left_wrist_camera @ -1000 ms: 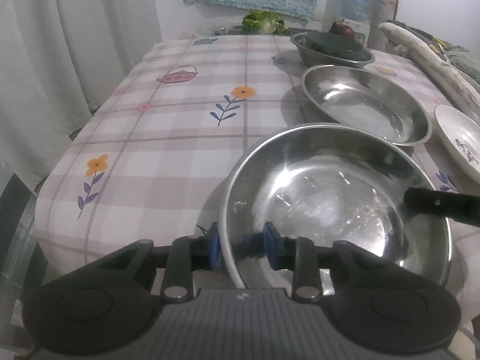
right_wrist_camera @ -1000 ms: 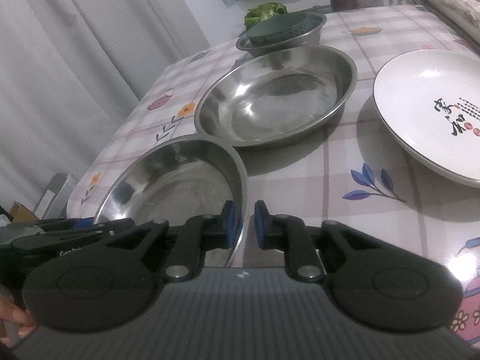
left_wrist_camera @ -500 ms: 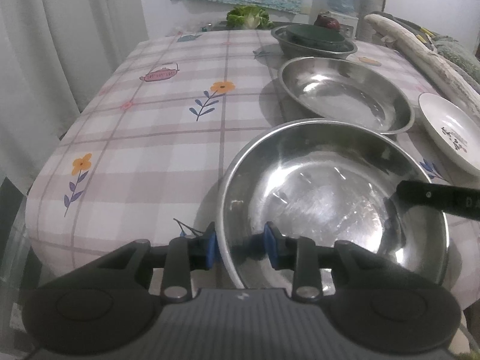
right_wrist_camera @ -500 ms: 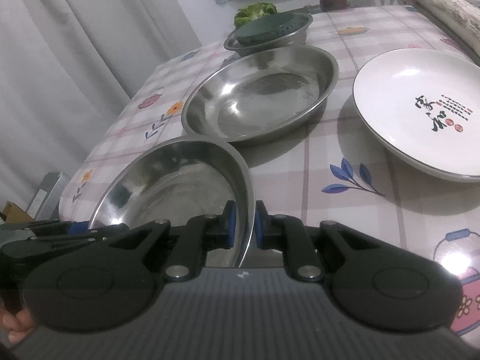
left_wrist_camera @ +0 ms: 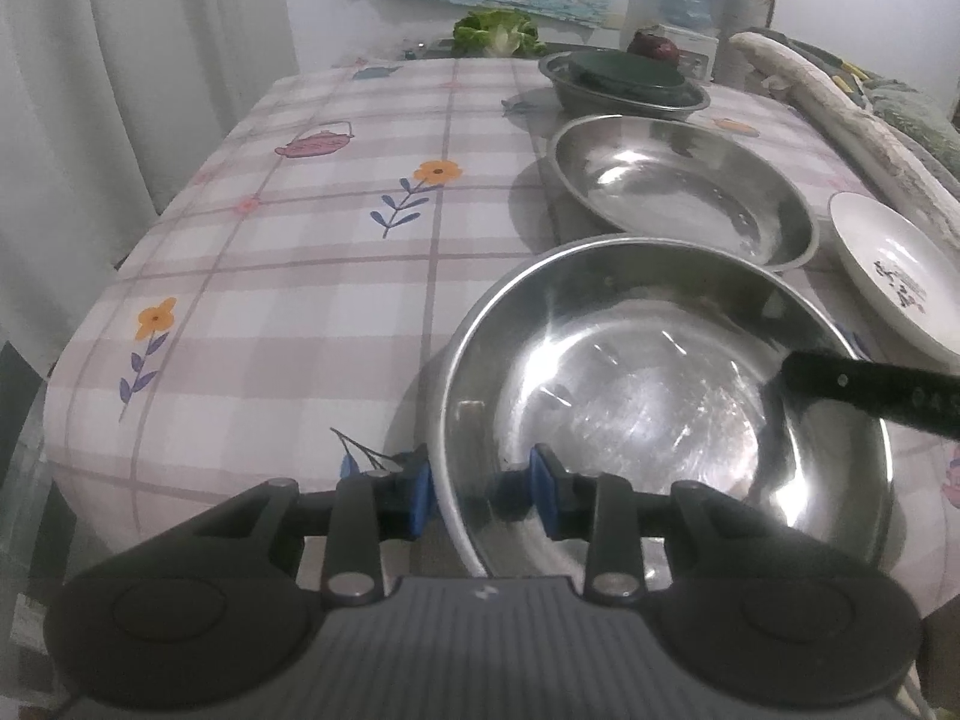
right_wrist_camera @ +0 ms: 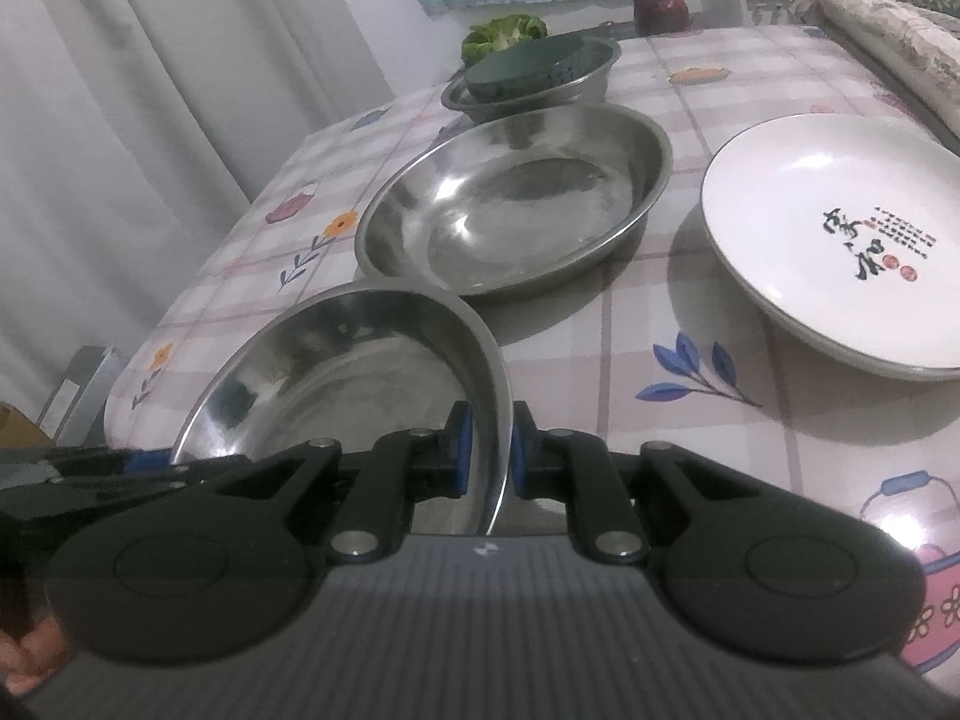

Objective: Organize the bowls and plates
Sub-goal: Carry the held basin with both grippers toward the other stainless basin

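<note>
A round steel dish (left_wrist_camera: 660, 402) is held by both grippers above the table's near edge. My left gripper (left_wrist_camera: 480, 489) is shut on its near-left rim. My right gripper (right_wrist_camera: 487, 447) is shut on its right rim; one of its fingers shows in the left wrist view (left_wrist_camera: 870, 393). The held dish also shows in the right wrist view (right_wrist_camera: 348, 378). A second steel dish (left_wrist_camera: 678, 186) (right_wrist_camera: 510, 210) lies just beyond it. A white plate with black characters (right_wrist_camera: 840, 240) (left_wrist_camera: 894, 270) lies to the right. A steel bowl holding a dark green strainer (left_wrist_camera: 624, 84) (right_wrist_camera: 534, 75) stands farther back.
The table wears a checked cloth with flowers and teapots (left_wrist_camera: 330, 210). Green lettuce (left_wrist_camera: 495, 33) and a dark red onion (right_wrist_camera: 660, 11) sit at the far end. A rolled cloth bundle (left_wrist_camera: 840, 114) runs along the right side. White curtains (right_wrist_camera: 150, 90) hang at the left.
Both grippers have drawn back and up with the steel dish, so the table and the other dishes look farther away. Both grips are unchanged.
</note>
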Motion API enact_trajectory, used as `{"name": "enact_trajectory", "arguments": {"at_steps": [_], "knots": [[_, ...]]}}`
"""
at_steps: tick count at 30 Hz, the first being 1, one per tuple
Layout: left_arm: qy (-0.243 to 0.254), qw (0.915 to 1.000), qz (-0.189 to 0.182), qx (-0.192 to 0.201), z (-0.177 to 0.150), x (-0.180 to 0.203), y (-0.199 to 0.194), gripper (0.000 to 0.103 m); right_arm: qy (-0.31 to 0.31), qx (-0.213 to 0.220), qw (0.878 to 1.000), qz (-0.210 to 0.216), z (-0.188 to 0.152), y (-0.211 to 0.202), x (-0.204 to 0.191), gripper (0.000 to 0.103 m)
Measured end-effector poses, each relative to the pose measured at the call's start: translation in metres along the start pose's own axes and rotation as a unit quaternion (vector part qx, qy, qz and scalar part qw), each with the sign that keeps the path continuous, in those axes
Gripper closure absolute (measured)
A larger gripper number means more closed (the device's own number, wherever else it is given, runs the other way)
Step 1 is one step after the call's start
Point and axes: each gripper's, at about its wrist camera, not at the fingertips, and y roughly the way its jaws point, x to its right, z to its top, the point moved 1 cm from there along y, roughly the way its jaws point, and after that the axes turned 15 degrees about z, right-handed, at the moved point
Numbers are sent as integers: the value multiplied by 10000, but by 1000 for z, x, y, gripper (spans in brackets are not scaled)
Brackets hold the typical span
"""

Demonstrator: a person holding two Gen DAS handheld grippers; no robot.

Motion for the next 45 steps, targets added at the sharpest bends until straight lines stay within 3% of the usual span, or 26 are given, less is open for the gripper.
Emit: {"name": "enact_trajectory", "arguments": {"at_steps": [19,45], "knots": [[-74,9999,-43,119,1,3,6,62,4,23,10000,-45,-5,3,2,89],[-198,9993,-26,303,0,-3,-5,62,-50,156,9999,-51,-6,-1,-3,88]]}}
